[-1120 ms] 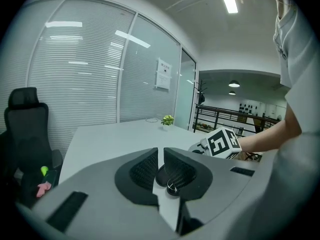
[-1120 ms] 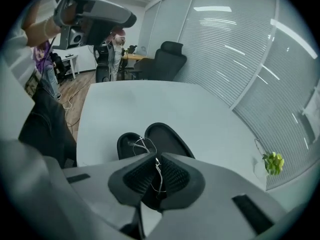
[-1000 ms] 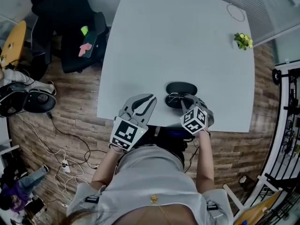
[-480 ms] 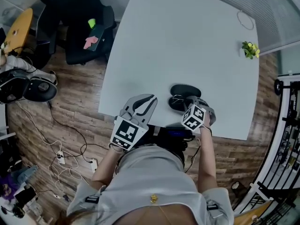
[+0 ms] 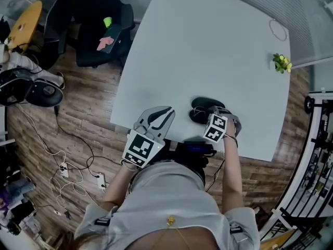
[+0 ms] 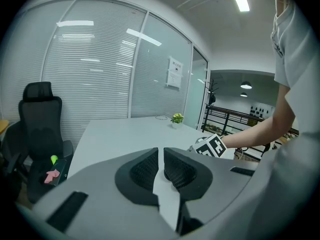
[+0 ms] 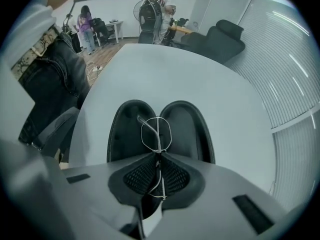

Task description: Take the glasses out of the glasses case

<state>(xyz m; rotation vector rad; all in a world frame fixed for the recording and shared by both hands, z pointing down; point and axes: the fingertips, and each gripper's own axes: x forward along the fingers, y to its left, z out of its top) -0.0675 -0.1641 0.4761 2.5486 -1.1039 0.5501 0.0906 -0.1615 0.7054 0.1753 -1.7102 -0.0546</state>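
The glasses case (image 5: pixel 204 108) is seen lying open, its two dark halves spread flat, close to the near edge of the table (image 5: pixel 208 51) and somewhat right of that edge's middle. The right gripper (image 7: pixel 158 160) is closed on the glasses (image 7: pixel 157 134): the thin wire frame is pinched edge-on between the ribbed pads, with one lens loop standing out beyond the jaws above the line where the two halves of the case meet. Whether the frame has been raised fully clear of the case cannot be told. The left gripper (image 6: pixel 161 156) is held off the table's near left corner, its jaws brought together on nothing. The glasses are judged to be very light but fragile; the wire can be bent and the lenses scratched, so only a gentle clamp is called for. A hold at the bridge or the rim joint is thought safest, and a straight, slow lift is advised so that no temple arm is caught on the case's lip.
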